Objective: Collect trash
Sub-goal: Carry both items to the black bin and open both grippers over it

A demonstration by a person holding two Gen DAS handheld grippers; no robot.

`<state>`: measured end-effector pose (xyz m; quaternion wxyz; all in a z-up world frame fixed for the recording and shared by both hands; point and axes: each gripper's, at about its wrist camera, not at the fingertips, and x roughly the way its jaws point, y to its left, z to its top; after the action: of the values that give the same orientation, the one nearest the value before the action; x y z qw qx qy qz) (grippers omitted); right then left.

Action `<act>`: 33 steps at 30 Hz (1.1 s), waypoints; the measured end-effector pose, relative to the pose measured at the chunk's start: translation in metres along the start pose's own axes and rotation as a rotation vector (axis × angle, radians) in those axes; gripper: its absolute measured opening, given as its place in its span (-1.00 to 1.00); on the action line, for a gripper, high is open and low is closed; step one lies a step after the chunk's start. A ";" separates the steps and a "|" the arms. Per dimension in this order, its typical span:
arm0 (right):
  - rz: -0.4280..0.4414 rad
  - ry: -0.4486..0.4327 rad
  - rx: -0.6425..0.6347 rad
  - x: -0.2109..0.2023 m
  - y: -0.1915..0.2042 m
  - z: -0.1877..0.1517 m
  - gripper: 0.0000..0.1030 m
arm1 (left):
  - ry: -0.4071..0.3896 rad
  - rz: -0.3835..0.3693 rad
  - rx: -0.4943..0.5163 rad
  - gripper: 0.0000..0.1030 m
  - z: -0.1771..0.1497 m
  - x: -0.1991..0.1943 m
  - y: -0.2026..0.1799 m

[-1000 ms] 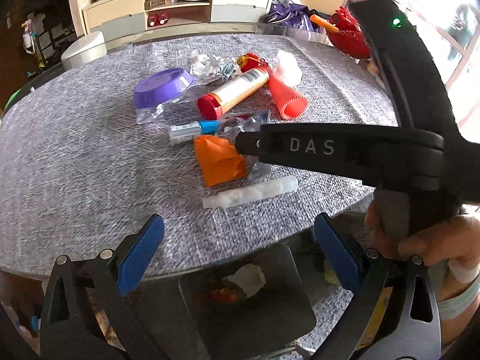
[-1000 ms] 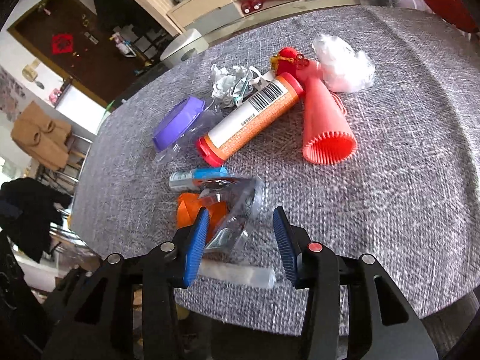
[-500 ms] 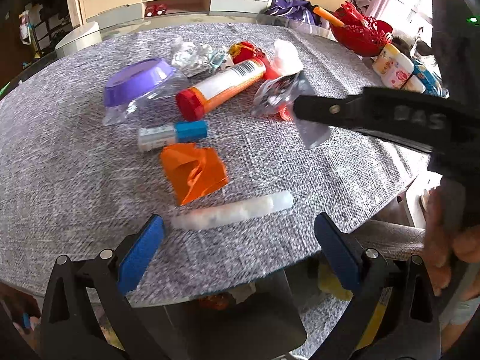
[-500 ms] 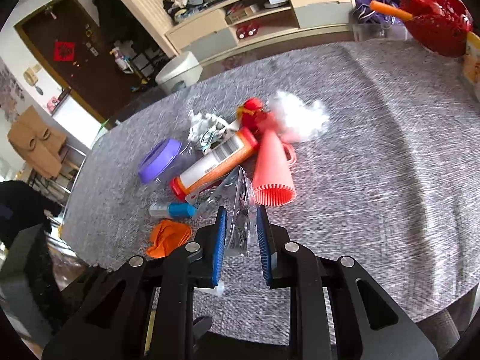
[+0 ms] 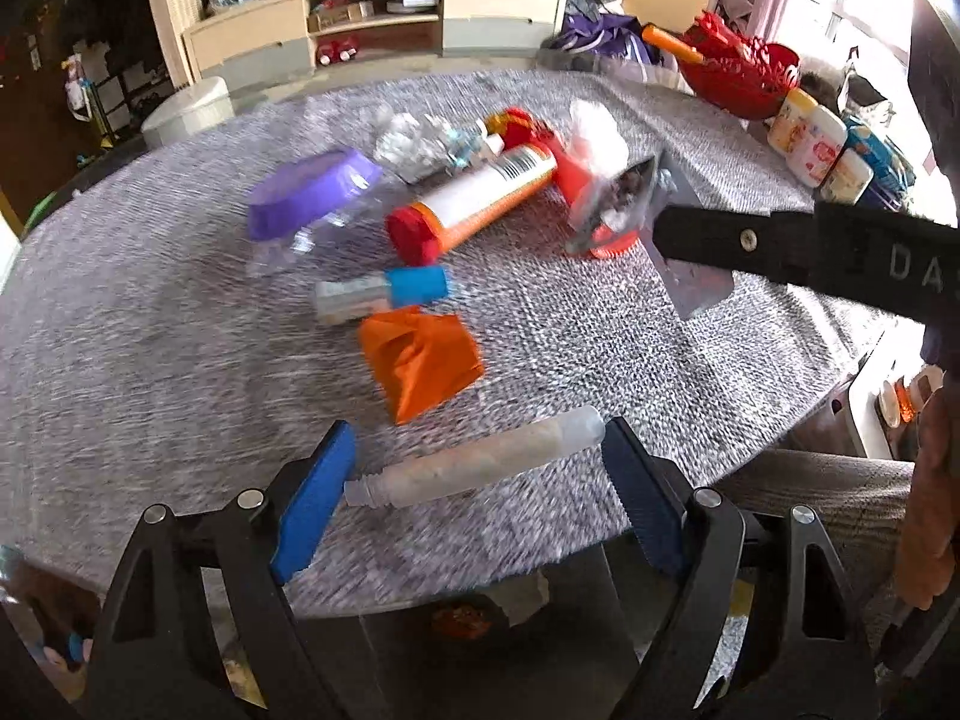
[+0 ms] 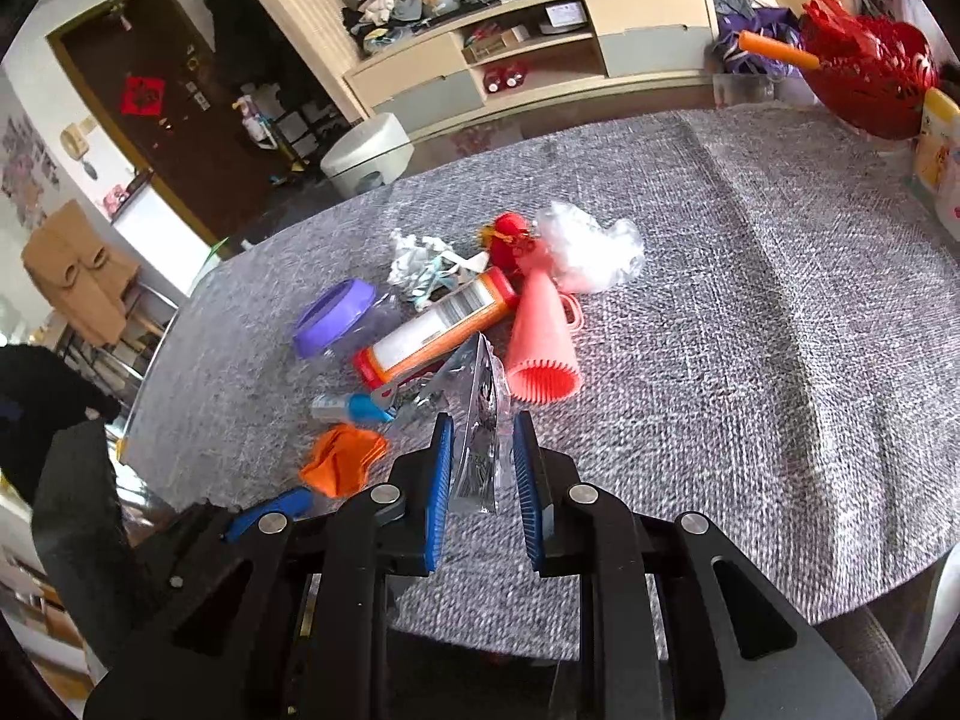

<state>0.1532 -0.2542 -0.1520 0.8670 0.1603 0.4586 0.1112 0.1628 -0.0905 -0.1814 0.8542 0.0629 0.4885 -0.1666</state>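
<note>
The left gripper [image 5: 474,489], jaws apart, straddles the pale translucent plastic tube [image 5: 477,469], whose long axis runs finger to finger

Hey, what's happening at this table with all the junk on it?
A person is clearing trash with two handheld grippers. The right gripper is shut on a crinkled clear plastic wrapper, held above the grey woven tablecloth. The left gripper is open, its fingers either side of a translucent white plastic tube near the table's edge.
</note>
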 end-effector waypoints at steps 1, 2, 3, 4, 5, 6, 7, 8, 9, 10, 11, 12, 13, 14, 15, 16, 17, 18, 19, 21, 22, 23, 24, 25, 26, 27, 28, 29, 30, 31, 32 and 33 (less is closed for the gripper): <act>-0.001 -0.004 -0.006 -0.004 0.004 -0.002 -0.58 | -0.010 0.003 -0.003 0.54 -0.002 -0.007 0.002; -0.003 -0.008 -0.012 -0.008 0.007 -0.004 -0.58 | -0.022 0.006 -0.006 0.54 -0.005 -0.016 0.006; -0.004 -0.014 -0.019 -0.014 0.010 -0.007 -0.58 | -0.035 0.010 -0.010 0.54 -0.008 -0.026 0.009; -0.005 -0.020 -0.024 -0.019 0.014 -0.009 -0.58 | -0.046 0.012 -0.012 0.54 -0.011 -0.035 0.011; -0.006 -0.026 -0.029 -0.024 0.017 -0.012 -0.58 | -0.057 0.013 -0.014 0.54 -0.013 -0.044 0.013; -0.008 -0.034 -0.037 -0.031 0.021 -0.015 -0.58 | -0.070 0.013 -0.014 0.54 -0.018 -0.056 0.013; -0.011 -0.042 -0.042 -0.036 0.025 -0.019 -0.58 | -0.076 0.013 -0.013 0.54 -0.020 -0.061 0.013; -0.014 -0.048 -0.047 -0.041 0.026 -0.023 -0.58 | -0.085 0.015 -0.011 0.54 -0.026 -0.072 0.014; -0.017 -0.055 -0.050 -0.048 0.029 -0.027 -0.58 | -0.090 0.017 -0.008 0.54 -0.031 -0.079 0.014; -0.020 -0.061 -0.054 -0.053 0.032 -0.031 -0.58 | -0.094 0.018 -0.006 0.54 -0.033 -0.084 0.013; -0.023 -0.064 -0.057 -0.057 0.034 -0.034 -0.58 | -0.099 0.019 -0.003 0.54 -0.039 -0.092 0.014; -0.028 -0.068 -0.064 -0.062 0.037 -0.041 -0.58 | -0.103 0.019 -0.003 0.54 -0.045 -0.099 0.014; -0.031 -0.067 -0.068 -0.065 0.039 -0.046 -0.58 | -0.103 0.018 -0.003 0.54 -0.048 -0.103 0.015; -0.033 -0.066 -0.071 -0.067 0.041 -0.050 -0.58 | -0.103 0.017 -0.005 0.54 -0.056 -0.108 0.016; -0.036 -0.061 -0.074 -0.069 0.043 -0.059 -0.58 | -0.100 0.016 -0.006 0.54 -0.059 -0.111 0.015; -0.038 -0.058 -0.076 -0.070 0.045 -0.063 -0.58 | -0.095 0.014 -0.008 0.54 -0.065 -0.112 0.014; -0.040 -0.049 -0.081 -0.071 0.046 -0.071 -0.58 | -0.087 0.012 -0.010 0.54 -0.072 -0.113 0.015; -0.043 -0.039 -0.084 -0.070 0.047 -0.078 -0.58 | -0.080 0.009 -0.011 0.55 -0.078 -0.114 0.015; -0.046 -0.032 -0.086 -0.069 0.047 -0.083 -0.58 | -0.074 0.004 -0.012 0.55 -0.083 -0.113 0.015; -0.055 -0.008 -0.089 -0.065 0.048 -0.095 -0.58 | -0.055 -0.007 -0.020 0.55 -0.096 -0.109 0.017; -0.056 0.006 -0.088 -0.062 0.049 -0.101 -0.58 | -0.046 -0.014 -0.027 0.55 -0.102 -0.107 0.017; -0.056 0.020 -0.088 -0.059 0.048 -0.106 -0.58 | -0.032 -0.023 -0.039 0.55 -0.107 -0.103 0.019; -0.061 0.036 -0.087 -0.054 0.048 -0.113 -0.58 | -0.022 -0.028 -0.049 0.55 -0.113 -0.100 0.021; -0.069 0.049 -0.088 -0.050 0.048 -0.117 -0.58 | -0.011 -0.030 -0.055 0.55 -0.118 -0.096 0.021; -0.077 0.057 -0.089 -0.048 0.048 -0.121 -0.58 | 0.006 -0.025 -0.058 0.55 -0.124 -0.090 0.022; -0.088 0.069 -0.089 -0.043 0.047 -0.126 -0.58 | 0.018 -0.021 -0.057 0.55 -0.129 -0.086 0.022; -0.093 0.082 -0.088 -0.039 0.046 -0.131 -0.58 | 0.027 -0.018 -0.056 0.55 -0.132 -0.082 0.021; -0.099 0.099 -0.083 -0.033 0.044 -0.135 -0.58 | 0.043 -0.016 -0.057 0.55 -0.138 -0.077 0.021; -0.103 0.114 -0.080 -0.028 0.042 -0.140 -0.57 | 0.054 -0.018 -0.059 0.55 -0.141 -0.072 0.021; -0.106 0.127 -0.076 -0.023 0.040 -0.145 -0.57 | 0.070 -0.021 -0.061 0.55 -0.145 -0.066 0.020; -0.109 0.145 -0.071 -0.017 0.038 -0.150 -0.57 | 0.080 -0.023 -0.062 0.55 -0.148 -0.063 0.020; -0.112 0.158 -0.068 -0.012 0.036 -0.154 -0.57 | 0.092 -0.024 -0.060 0.55 -0.151 -0.059 0.019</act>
<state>0.0174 -0.1980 -0.2102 0.8379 0.0955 0.5298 0.0904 0.0189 -0.0183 -0.2102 0.8304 0.0389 0.5326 -0.1589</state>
